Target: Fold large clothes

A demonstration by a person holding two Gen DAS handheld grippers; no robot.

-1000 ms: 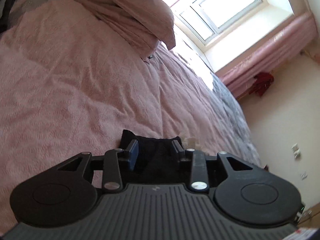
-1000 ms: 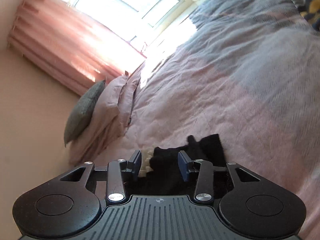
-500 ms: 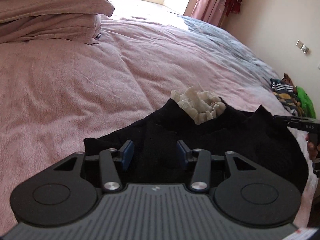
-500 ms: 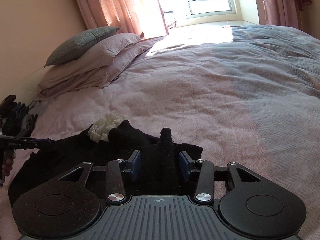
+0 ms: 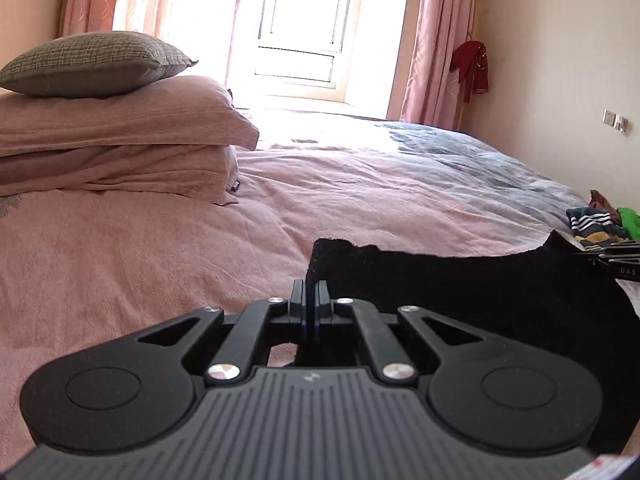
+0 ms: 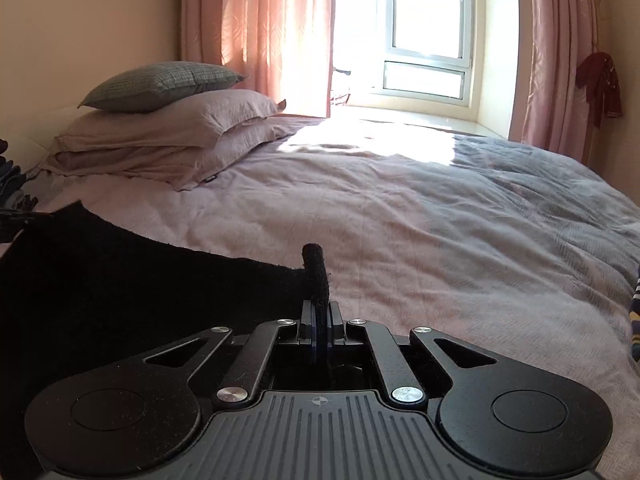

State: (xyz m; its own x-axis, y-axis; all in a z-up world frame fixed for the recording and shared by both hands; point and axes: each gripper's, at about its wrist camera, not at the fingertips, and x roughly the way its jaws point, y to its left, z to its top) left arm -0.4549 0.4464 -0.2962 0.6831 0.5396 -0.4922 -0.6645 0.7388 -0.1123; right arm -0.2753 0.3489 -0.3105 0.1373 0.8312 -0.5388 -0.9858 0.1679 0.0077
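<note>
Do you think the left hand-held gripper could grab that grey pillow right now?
Probably not. The left hand-held gripper is shut on the black garment, and the grey pillow sits far across the bed, atop the pink pillows.

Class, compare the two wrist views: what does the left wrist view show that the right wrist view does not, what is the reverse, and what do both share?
Left wrist view only: a wall socket, a green item beside striped clothing, and the right tool's tip at the garment's far corner.

Right wrist view only: a wide grey stretch of bedding.

Both: the black garment, each tool, left and right, shut on an edge of it, stacked pillows, the window.
</note>
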